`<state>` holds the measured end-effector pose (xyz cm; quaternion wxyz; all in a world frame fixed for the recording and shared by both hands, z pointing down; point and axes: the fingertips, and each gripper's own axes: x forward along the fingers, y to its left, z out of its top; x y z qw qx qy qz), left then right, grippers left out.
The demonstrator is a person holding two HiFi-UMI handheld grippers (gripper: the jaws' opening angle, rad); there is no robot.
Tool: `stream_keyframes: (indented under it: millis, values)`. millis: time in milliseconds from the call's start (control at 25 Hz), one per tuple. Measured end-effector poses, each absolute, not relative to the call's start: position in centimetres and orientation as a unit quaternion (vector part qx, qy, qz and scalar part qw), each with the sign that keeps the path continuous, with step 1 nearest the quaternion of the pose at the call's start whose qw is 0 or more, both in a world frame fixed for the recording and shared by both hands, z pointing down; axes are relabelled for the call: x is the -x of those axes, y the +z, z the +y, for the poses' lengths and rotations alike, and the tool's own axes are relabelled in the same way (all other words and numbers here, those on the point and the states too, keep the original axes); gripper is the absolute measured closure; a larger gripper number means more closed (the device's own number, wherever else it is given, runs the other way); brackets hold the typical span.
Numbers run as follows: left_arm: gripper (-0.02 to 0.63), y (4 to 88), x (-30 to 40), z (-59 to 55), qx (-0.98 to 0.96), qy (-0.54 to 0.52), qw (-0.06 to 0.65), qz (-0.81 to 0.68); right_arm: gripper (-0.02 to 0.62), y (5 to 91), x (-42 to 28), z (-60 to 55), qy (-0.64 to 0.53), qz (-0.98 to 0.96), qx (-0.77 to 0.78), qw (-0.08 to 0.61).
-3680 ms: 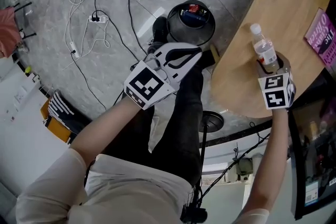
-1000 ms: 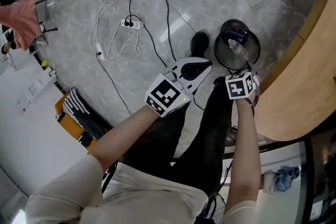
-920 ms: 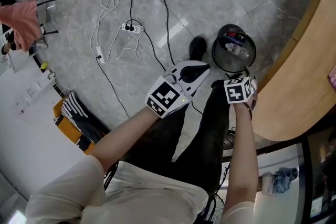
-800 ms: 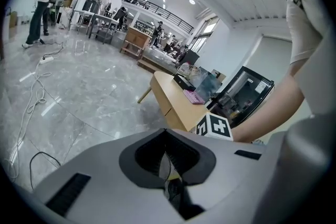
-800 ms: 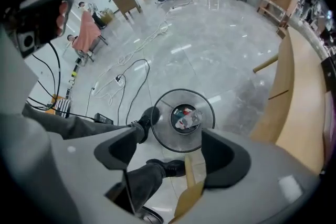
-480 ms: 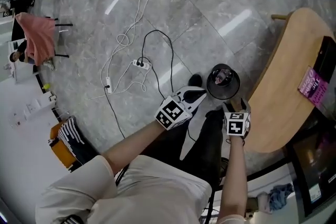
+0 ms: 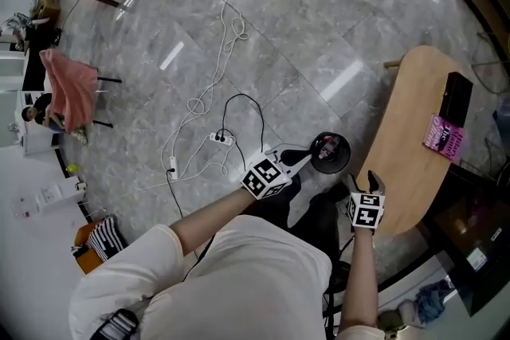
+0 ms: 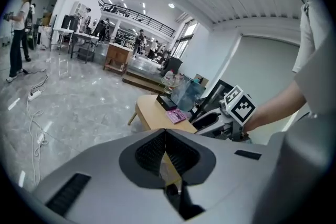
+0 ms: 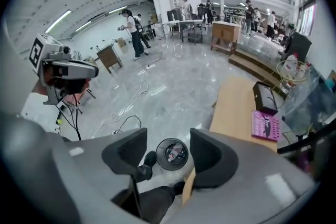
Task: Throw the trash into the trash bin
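The black round trash bin [image 7: 329, 153] stands on the grey floor by the wooden table, with a plastic bottle [image 9: 175, 151] lying inside it. My right gripper [image 7: 366, 185] hangs high above the table's near edge; in the right gripper view [image 9: 168, 140] its jaws stand apart with nothing between them and the bin far below. They have just been closing. My left gripper [image 7: 296, 158] is shut and empty, left of the bin; its pads [image 8: 165, 136] meet in the left gripper view.
The curved wooden table [image 7: 414, 139] carries a pink book [image 7: 447, 138] and a black box [image 7: 456, 95]. White and black cables with a power strip [image 7: 221, 139] trail over the floor. A chair with pink cloth [image 7: 68, 87] stands far left. My legs are below the bin.
The bottle left the right gripper and now lies in the bin. Both grippers rose well above the bin, and the view pulled up and away. The right jaws narrowed.
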<state>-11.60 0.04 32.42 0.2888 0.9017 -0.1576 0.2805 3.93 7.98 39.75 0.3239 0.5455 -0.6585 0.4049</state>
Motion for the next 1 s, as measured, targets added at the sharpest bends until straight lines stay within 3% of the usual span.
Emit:
stream_keyframes:
  millis: [480, 1000]
  values:
    - [0.600, 20.5, 10.8, 1.2, -0.931, 0.257, 0.241, -0.094, 0.528, 22.1, -7.2, 10.5, 0.324, -0.634, -0.669, 0.212]
    - [0.600, 8.6, 6.2, 3.8, -0.960, 0.187, 0.187, -0.087, 0.584, 9.5, -11.7, 17.2, 0.240, -0.623, -0.736, 0.116]
